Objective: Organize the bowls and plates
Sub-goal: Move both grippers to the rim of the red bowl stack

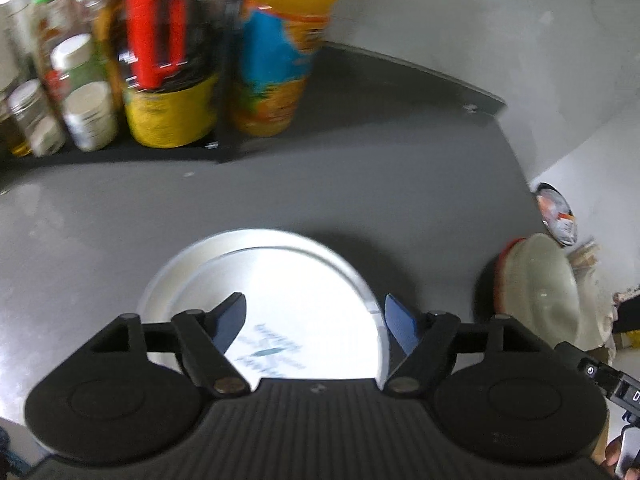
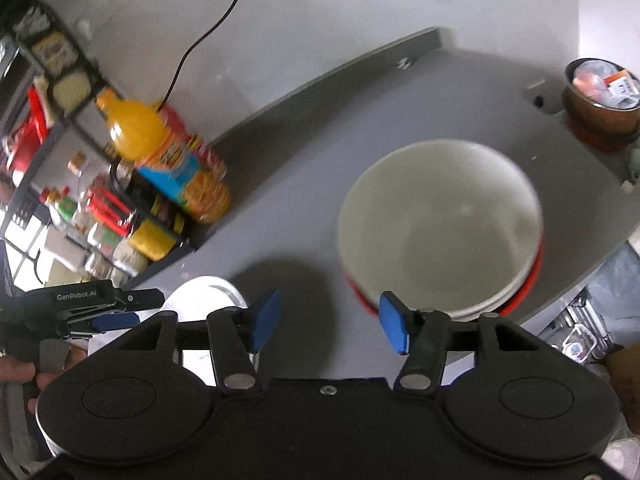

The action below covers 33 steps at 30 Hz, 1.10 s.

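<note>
Plate (image 1: pixel 280 292) below gaping left tool (image 1: pixel 316 320)

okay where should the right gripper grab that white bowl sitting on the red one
Take the white bowl by its near rim, the edge closest to the right gripper. It sits upright and open, nested in the red bowl, so one finger can go inside the wall and one outside. Come down from above, tilted forward; the fingers look wide enough apart.

A grey bench (image 2: pixel 304 184) is being lit softly from above, and a pale grey wall (image 2: pixel 320 12) is being seen behind it. A black cable (image 2: pixel 208 36) is being trailed down that wall. A black wire rack (image 2: pixel 60 120) is being crowded with bottles at the left.
</note>
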Motion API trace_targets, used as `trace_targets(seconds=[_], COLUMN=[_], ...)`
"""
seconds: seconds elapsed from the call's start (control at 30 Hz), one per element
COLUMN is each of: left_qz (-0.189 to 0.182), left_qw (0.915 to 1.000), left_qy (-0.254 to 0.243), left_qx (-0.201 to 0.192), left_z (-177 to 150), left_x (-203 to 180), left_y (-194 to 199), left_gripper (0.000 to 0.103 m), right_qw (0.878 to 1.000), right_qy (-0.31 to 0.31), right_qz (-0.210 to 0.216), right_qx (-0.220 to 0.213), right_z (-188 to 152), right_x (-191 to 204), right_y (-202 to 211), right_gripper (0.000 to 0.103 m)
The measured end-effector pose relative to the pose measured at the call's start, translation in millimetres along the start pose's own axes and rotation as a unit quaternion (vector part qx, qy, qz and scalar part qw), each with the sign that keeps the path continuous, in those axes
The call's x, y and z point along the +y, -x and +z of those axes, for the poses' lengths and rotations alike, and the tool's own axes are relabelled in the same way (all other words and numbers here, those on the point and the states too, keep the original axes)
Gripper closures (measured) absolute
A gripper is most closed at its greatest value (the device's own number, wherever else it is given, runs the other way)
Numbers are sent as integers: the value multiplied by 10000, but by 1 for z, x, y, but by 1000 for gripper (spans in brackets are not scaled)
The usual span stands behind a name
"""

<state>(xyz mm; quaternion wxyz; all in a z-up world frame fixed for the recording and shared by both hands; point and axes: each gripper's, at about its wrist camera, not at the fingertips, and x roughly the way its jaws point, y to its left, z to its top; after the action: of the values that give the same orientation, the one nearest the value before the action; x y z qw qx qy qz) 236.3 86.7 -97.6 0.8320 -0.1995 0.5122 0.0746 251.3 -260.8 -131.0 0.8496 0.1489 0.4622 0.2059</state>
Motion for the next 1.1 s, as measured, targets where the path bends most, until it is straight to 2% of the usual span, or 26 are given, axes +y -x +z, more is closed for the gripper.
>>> trace_targets(seconds=[0.17,0.4,0.63,0.9,1.1], left_qz=[-134,-247,-280,-227,-142], left_qw=[9998,9990,9983,9981,9977], left_qy=[-134,-367,-459,-436,-391], left_qx=[28,38,232,380,544], left_z=[4,5,3,2,-1], left_x=[-37,-91,-134,-161,-171], left_y=[-9,-26,-53,-79,-99], left_gripper=[25,24,23,23,23], right_qw=[9998,9992,9987,9983,9976], right_qy=[-144,-233,-321,-426,-285], right_qz=[-95,-254,-378,-364,-411], right_qx=[-108,-189,-142,156,473], right_z=[10,25,40,47,53], right_x=[-27,-63,-99,-127,-136], right_y=[7,11,6,-13,-30], right_gripper=[42,32,30,29,29])
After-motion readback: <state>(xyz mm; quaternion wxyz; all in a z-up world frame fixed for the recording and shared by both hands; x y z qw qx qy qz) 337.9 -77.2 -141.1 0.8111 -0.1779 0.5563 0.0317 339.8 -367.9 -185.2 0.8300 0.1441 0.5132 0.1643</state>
